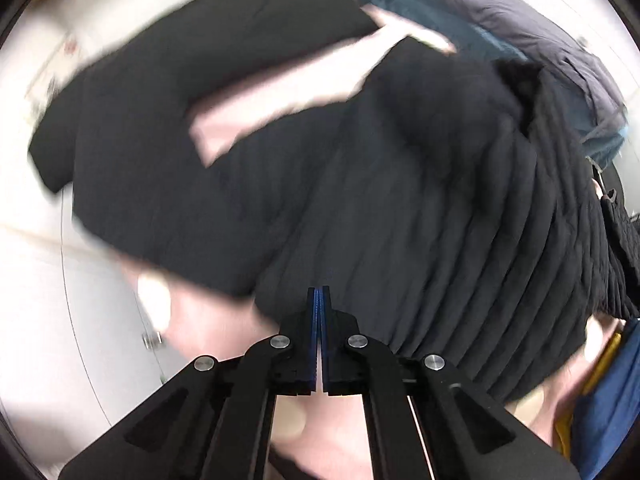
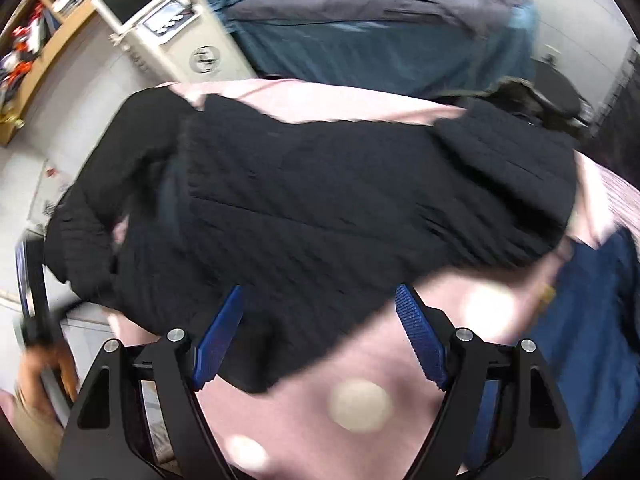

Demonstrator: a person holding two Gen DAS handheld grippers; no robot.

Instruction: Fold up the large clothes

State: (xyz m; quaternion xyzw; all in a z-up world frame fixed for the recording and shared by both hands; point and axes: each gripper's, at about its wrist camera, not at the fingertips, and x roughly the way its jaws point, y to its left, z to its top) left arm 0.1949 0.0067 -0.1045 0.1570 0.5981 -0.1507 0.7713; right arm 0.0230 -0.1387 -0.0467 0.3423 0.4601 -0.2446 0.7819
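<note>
A black quilted jacket (image 1: pixel 280 160) lies spread on a pink sheet (image 1: pixel 224 328) with cream dots. In the left wrist view, my left gripper (image 1: pixel 319 292) points steeply down with its blue pads pressed together. Its tips sit right at the jacket's near hem, and no fabric shows between the pads. In the right wrist view the jacket (image 2: pixel 320 200) fills the middle. My right gripper (image 2: pixel 320 292) stands wide open over the jacket's near edge, which runs between its fingers without the pads touching it. Both views are motion-blurred.
A dark blue garment (image 2: pixel 580 340) lies at the right of the pink sheet (image 2: pixel 320 420). A grey and teal duvet (image 2: pixel 360 8) is heaped behind. A white cabinet (image 2: pixel 180 32) and a wooden shelf (image 2: pixel 40 40) stand at the back left. A person's hand (image 2: pixel 40 364) shows at the left edge.
</note>
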